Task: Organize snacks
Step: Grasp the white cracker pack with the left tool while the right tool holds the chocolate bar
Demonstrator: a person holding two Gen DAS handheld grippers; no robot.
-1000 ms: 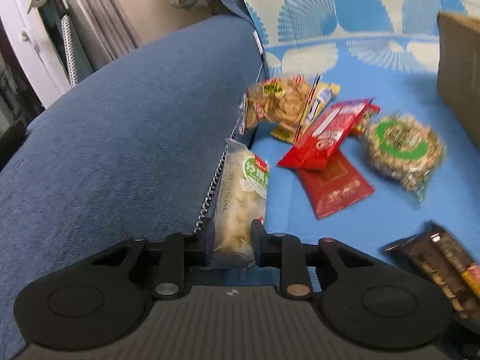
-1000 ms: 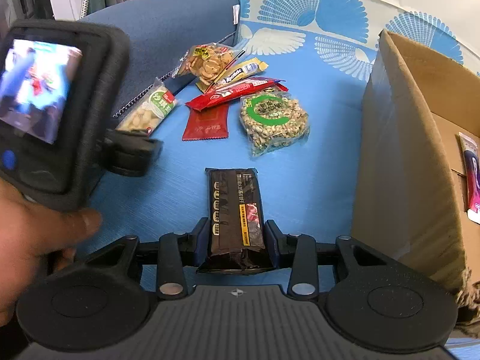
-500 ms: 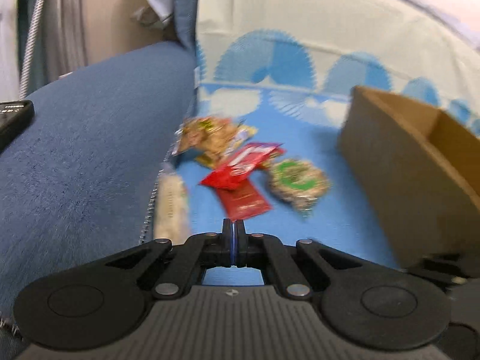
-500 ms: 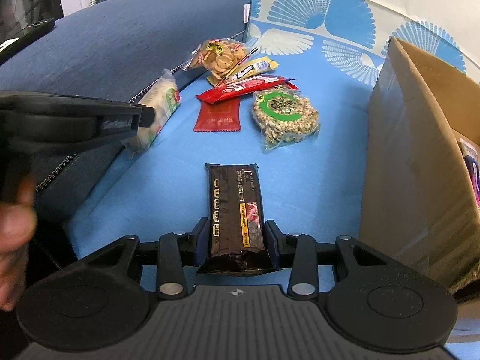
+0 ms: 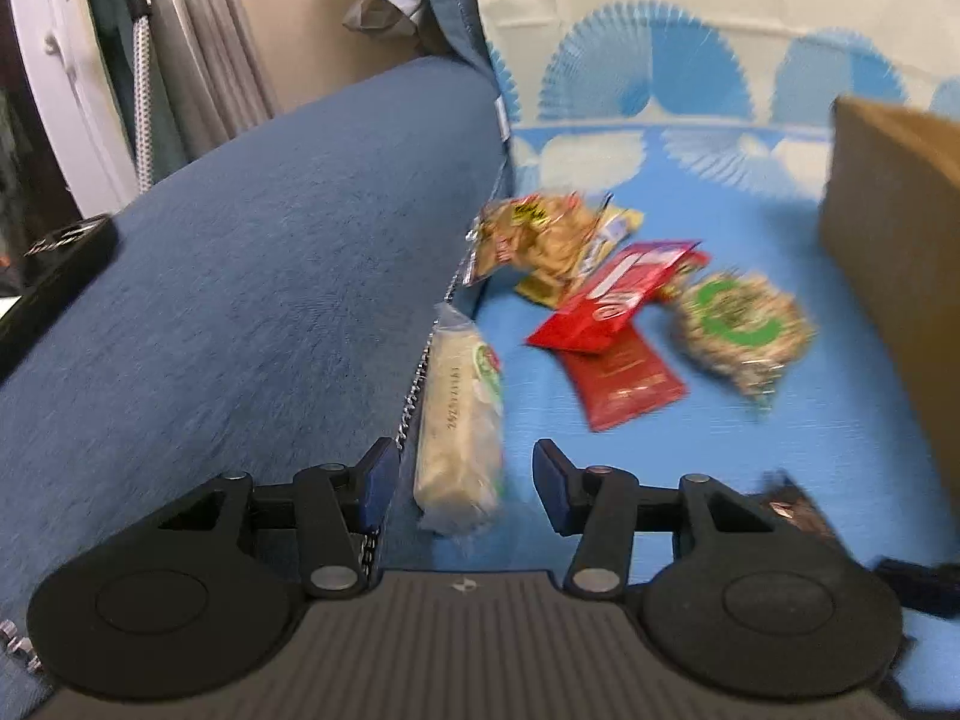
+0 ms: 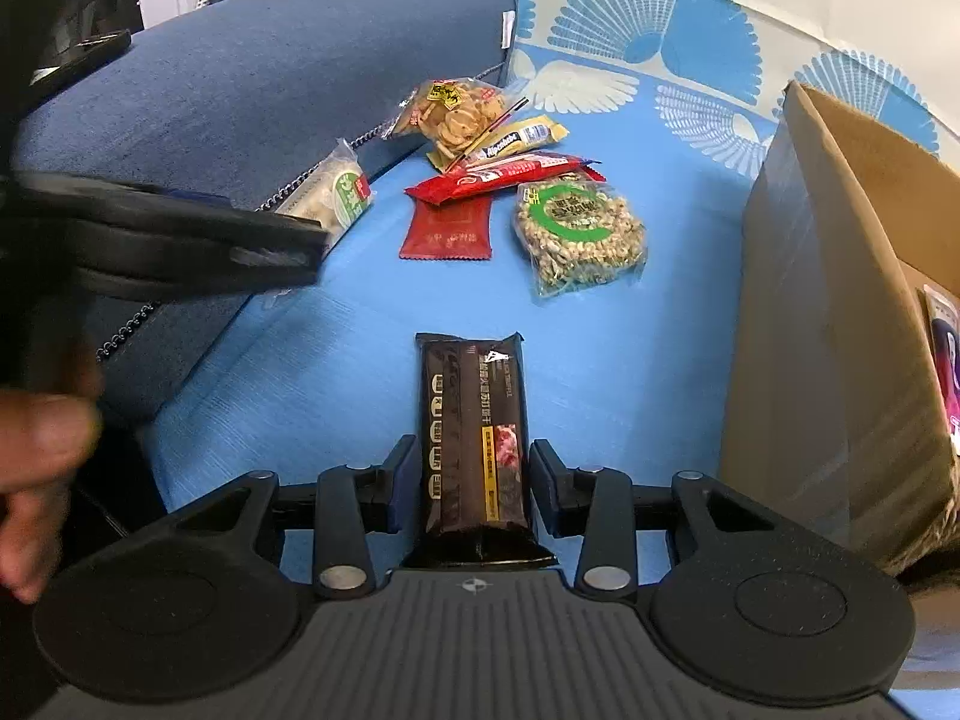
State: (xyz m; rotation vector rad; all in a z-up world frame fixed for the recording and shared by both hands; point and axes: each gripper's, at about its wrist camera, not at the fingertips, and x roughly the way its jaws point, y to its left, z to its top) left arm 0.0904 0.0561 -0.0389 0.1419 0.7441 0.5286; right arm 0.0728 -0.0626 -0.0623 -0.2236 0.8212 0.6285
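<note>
My left gripper [image 5: 465,483] is open, its jaws either side of a pale snack pack with a green label [image 5: 459,414] that lies along the sofa arm's edge; it also shows in the right wrist view [image 6: 336,198]. My right gripper [image 6: 474,489] has its jaws around a dark brown bar pack [image 6: 474,426] lying on the blue cover, with small gaps at both sides. Further off lie a cracker bag [image 6: 453,111], a long red pack [image 6: 498,177], a flat red sachet [image 6: 447,228] and a nut bag with a green ring [image 6: 576,231].
A brown cardboard box [image 6: 840,312] stands at the right, with a purple pack [image 6: 945,360] inside. The blue sofa arm [image 5: 240,276] rises at the left, a dark device [image 5: 48,264] lying on it. The blue patterned cover [image 6: 336,360] spreads under the snacks.
My left gripper let go of the pale pack, shut while pulled back, then opened again and returned around the pack. My right gripper's jaws have widened slightly around the dark bar.
</note>
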